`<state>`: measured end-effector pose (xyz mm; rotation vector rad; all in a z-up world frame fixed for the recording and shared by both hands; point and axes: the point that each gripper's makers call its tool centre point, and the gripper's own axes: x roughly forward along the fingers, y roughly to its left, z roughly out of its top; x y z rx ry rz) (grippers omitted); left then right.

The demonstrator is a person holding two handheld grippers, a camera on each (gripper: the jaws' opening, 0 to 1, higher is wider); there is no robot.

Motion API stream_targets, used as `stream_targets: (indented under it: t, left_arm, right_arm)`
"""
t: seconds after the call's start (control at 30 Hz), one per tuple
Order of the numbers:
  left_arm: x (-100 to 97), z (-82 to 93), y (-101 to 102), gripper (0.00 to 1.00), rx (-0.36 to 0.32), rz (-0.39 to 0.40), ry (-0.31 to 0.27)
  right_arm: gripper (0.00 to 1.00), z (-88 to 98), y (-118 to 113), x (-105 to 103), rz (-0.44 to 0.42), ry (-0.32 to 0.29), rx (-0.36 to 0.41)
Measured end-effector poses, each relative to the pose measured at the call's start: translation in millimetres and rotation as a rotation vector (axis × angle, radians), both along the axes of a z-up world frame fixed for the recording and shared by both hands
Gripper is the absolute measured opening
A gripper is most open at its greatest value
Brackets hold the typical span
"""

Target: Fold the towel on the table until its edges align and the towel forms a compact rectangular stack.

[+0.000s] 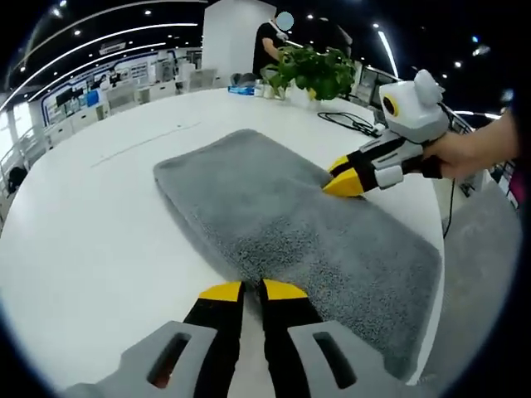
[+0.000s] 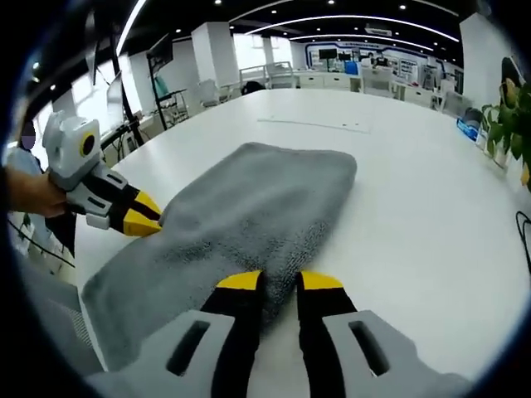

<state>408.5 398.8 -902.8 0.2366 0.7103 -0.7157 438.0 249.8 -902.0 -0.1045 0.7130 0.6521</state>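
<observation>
Both grippers (left, right) clamp opposite long edges of folded towel.

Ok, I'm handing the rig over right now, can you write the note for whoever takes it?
Left gripper: jaws nearly shut on one long edge of the towel.
Right gripper: jaws nearly shut on the opposite long edge.
Towel lies on the white table as a long grey strip, apparently already folded at least once.
Left to do: fold it shorter into a compact stack, square up the edges, then let go.
</observation>
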Motion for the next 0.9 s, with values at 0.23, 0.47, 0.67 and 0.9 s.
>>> stream_targets:
  t: [0.23, 0.47, 0.67, 0.9]
  left_arm:
    - [0.6, 29.4, -1.0, 0.47, -0.003, 0.005, -0.049]
    - [-11.1, 55.4, -16.0, 0.57, 0.025, -0.111, -0.107]
    - [-40.6, 54.0, -24.0, 0.60, 0.084, -0.217, -0.093]
    - [-72.9, 37.9, -27.6, 0.60, 0.150, -0.282, -0.070]
  right_arm:
    - [0.28, 26.8, 0.6, -8.1, 0.054, -0.044, 0.026]
    - [0.30, 43.4, 2.9, -25.8, 0.142, -0.056, -0.015]
    - [0.35, 46.9, 7.4, -50.7, 0.222, -0.038, -0.039]
    - [0.37, 37.3, 15.5, -83.1, 0.362, -0.030, -0.143]
